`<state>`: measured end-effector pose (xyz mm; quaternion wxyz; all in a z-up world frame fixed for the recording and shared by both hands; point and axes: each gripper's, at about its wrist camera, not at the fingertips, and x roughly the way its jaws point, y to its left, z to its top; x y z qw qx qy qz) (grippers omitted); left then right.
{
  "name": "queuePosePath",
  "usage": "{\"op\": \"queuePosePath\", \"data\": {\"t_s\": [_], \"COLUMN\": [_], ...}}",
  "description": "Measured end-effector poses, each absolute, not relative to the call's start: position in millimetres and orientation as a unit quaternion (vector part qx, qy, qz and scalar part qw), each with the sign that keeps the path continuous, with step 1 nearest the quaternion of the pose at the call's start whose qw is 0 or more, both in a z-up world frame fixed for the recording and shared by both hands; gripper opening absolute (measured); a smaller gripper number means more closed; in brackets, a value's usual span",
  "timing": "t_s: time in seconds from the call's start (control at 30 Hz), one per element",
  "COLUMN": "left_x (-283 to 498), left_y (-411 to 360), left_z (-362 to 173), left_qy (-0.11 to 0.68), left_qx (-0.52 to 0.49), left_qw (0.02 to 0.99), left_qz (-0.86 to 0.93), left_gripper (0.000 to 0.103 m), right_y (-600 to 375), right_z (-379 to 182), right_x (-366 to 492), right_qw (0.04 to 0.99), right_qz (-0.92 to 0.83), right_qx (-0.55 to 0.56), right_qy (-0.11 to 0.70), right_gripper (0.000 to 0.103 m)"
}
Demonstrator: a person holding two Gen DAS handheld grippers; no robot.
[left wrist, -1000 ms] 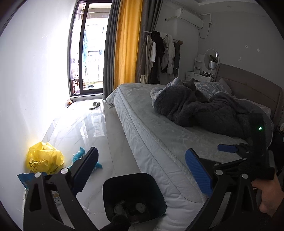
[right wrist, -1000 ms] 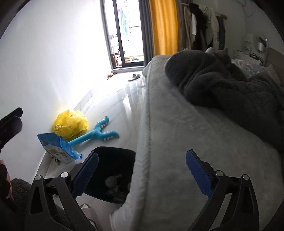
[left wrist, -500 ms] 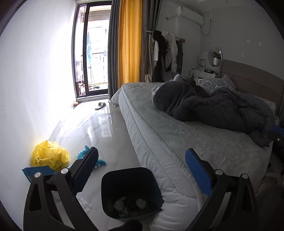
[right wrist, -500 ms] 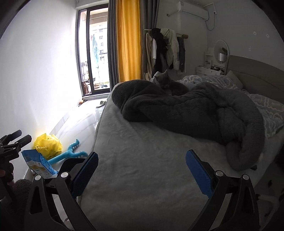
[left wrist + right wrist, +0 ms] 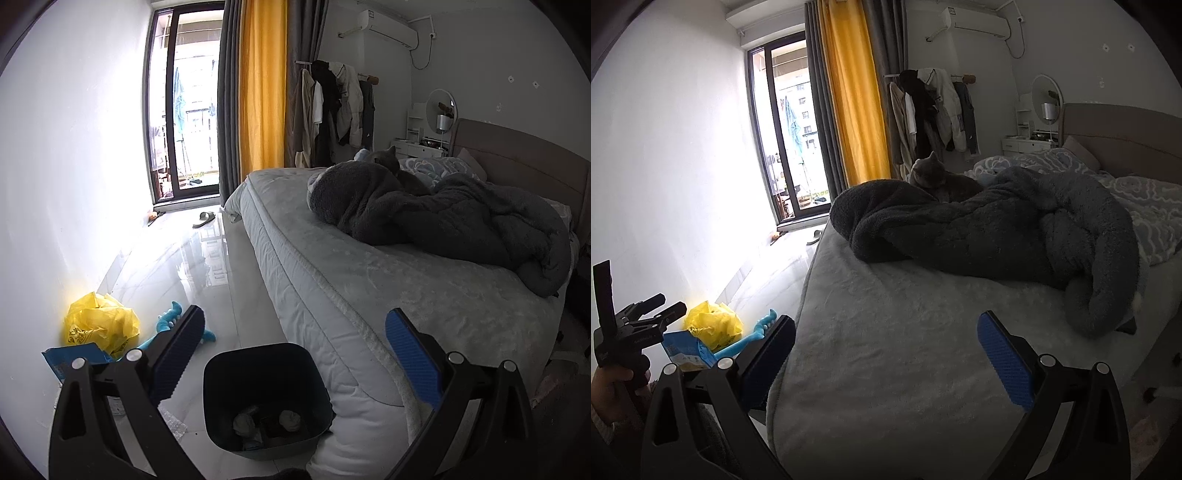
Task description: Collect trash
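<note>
My left gripper (image 5: 293,349) has its blue-padded fingers (image 5: 412,356) spread wide and holds nothing; they touch nothing either. My right gripper (image 5: 886,350) is the same, fingers (image 5: 1004,360) wide apart and empty, hanging over the near end of the bed (image 5: 923,332).

Through the left camera I look down at the dark bin (image 5: 266,395) on the floor, right against the near corner of the mattress. Inside it I see a few crumpled pale wads of trash (image 5: 290,421). To the left, by the white wall, lie a crumpled yellow bag (image 5: 101,321), a blue carton (image 5: 74,354) and a blue toy (image 5: 173,317). A bit of bubble wrap (image 5: 171,428) lies on the tiles near the bin's left side.

The right camera does not show the bin at all; the mattress edge hides it. What it gives me instead is the top of the bed: a heaped dark grey blanket (image 5: 997,236) with a grey cat (image 5: 932,179) sitting behind it, and, at the far left edge, my left gripper held in a hand (image 5: 613,387). The yellow bag, carton and toy show there too.
</note>
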<state>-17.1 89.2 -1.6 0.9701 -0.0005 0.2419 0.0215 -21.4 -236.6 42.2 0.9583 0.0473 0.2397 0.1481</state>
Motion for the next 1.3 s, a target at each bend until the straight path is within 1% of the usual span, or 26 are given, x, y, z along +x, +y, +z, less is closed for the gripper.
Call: {"op": "queuePosePath", "data": {"t_s": [0.37, 1.3], "left_x": [-16.5, -15.4], "left_y": [85.6, 90.9], "left_z": [-2.5, -2.7], "left_qy": [0.252, 0.256], "left_qx": [0.0, -0.012], "left_qw": [0.968, 0.967], "left_qz": [0.004, 0.005], "left_gripper": [0.1, 0.1], "right_y": [-227.8, -231.4], "right_z": [43.6, 43.7], "right_x": [-27.0, -25.4], "right_qw": [0.958, 0.956], "right_qz": [0.159, 0.167], "right_qx": [0.027, 0.03], "right_qy": [0.236, 0.238], "right_gripper": [0.1, 0.1]}}
